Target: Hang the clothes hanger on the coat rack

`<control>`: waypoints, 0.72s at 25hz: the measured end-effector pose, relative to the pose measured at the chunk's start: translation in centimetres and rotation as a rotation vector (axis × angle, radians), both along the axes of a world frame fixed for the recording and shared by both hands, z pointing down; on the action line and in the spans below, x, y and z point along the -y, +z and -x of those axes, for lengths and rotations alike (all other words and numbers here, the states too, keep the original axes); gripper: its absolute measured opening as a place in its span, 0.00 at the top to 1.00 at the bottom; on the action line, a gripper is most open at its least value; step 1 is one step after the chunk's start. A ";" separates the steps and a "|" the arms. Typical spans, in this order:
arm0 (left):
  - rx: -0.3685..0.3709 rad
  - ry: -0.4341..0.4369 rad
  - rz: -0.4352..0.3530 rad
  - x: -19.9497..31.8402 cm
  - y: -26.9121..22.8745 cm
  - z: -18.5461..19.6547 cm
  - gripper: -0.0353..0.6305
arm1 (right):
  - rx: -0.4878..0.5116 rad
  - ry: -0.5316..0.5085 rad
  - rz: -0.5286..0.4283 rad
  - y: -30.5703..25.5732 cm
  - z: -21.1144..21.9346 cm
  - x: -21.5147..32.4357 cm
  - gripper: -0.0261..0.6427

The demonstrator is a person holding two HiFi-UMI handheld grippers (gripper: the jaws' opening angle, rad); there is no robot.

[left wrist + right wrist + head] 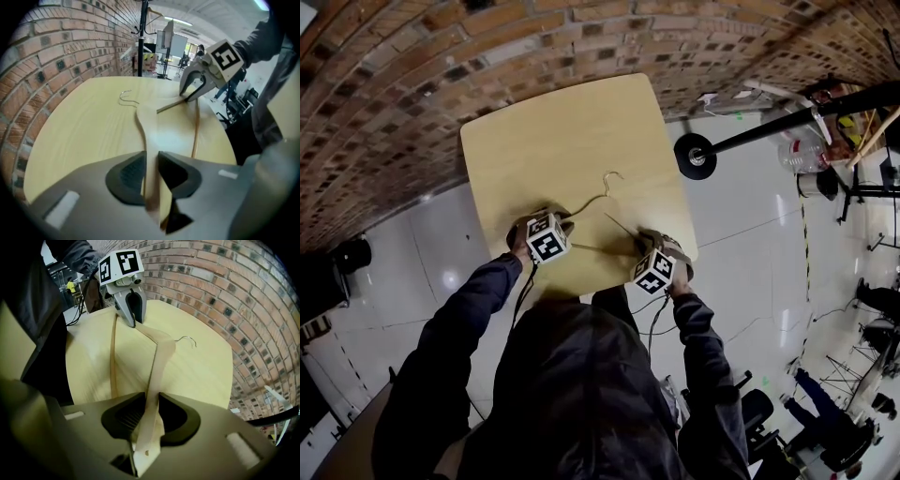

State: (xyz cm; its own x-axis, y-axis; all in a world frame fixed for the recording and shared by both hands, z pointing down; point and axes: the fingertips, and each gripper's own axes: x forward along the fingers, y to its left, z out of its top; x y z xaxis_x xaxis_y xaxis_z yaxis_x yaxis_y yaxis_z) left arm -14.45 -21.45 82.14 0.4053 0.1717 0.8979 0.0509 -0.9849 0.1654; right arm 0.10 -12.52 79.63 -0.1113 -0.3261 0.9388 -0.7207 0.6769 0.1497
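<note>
Already both ends of the clothes hanger are taken: the left gripper pinches one wooden shoulder tip between its pads, and the right gripper is clamped on the other tip. The hanger lies flat on the surface, its long axis running across the person's front from one gripper to the other, and its metal hook points away from the person toward the brick wall. The coat rack stands on the floor off to the right of the hanger, past the surface's right edge and well apart from it. The end held by the right gripper is therefore the nearer one. Judging from this, the hanger must be lifted, carried rightward and tipped upright so the hook leads onto the rack.
</note>
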 end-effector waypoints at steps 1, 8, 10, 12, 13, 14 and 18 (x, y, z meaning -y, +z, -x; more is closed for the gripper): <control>-0.014 -0.005 -0.007 -0.1 -0.4 -0.1 0.82 | -0.010 0.001 -0.008 -0.1 -0.1 -0.1 0.81; -0.106 -0.034 -0.012 -0.8 -3.2 -0.8 0.82 | -0.079 0.057 -0.065 0.3 -1.2 0.2 0.81; -0.129 -0.016 -0.032 -0.9 -3.8 -0.9 0.82 | -0.084 0.059 -0.078 0.4 -1.1 0.4 0.80; -0.146 -0.005 -0.037 -1.0 -4.4 -0.7 0.82 | -0.093 0.051 -0.085 0.6 -1.1 0.3 0.79; -0.154 -0.007 -0.031 -1.1 -4.6 -0.6 0.82 | -0.094 0.049 -0.088 0.6 -1.1 0.2 0.79; -0.163 -0.008 -0.027 -1.2 -4.9 -0.6 0.82 | -0.094 0.056 -0.091 0.4 -1.1 0.2 0.79; -0.224 0.029 -0.057 -0.2 -7.9 -2.6 0.82 | -0.113 0.153 -0.136 -3.0 -3.0 0.9 0.81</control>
